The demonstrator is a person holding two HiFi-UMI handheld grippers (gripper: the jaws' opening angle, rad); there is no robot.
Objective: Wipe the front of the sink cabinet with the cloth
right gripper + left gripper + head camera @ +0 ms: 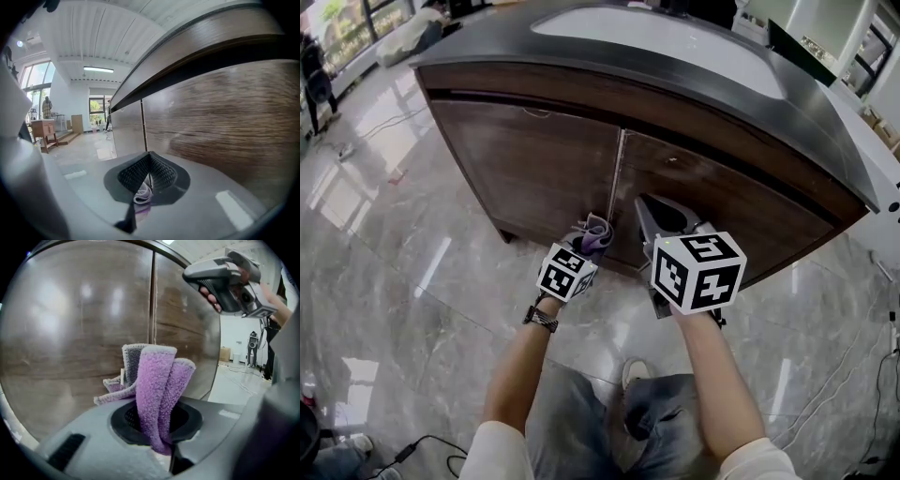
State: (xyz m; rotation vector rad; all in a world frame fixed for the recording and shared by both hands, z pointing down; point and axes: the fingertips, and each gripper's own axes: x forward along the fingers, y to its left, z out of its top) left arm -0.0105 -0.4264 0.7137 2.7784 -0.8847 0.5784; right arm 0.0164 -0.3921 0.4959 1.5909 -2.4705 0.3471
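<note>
- Head view: the left gripper [589, 247] holds a fluffy purple-and-grey cloth [597, 232] low against the dark brown wooden sink cabinet [534, 169], just beside the seam between its two doors. The cloth hides the jaw tips. The right gripper [645, 204] points at the right-hand door, near the cloth.
- Left gripper view: the jaws are clamped on the cloth's lower end. The folded cloth stands lengthwise, straight out from the jaws toward the door seam. I cannot tell whether it touches the wood.
- Right gripper view: the jaws are closed tip to tip, facing the cabinet front. A pale lilac scrap [142, 195] low between them is too small to identify.
</note>
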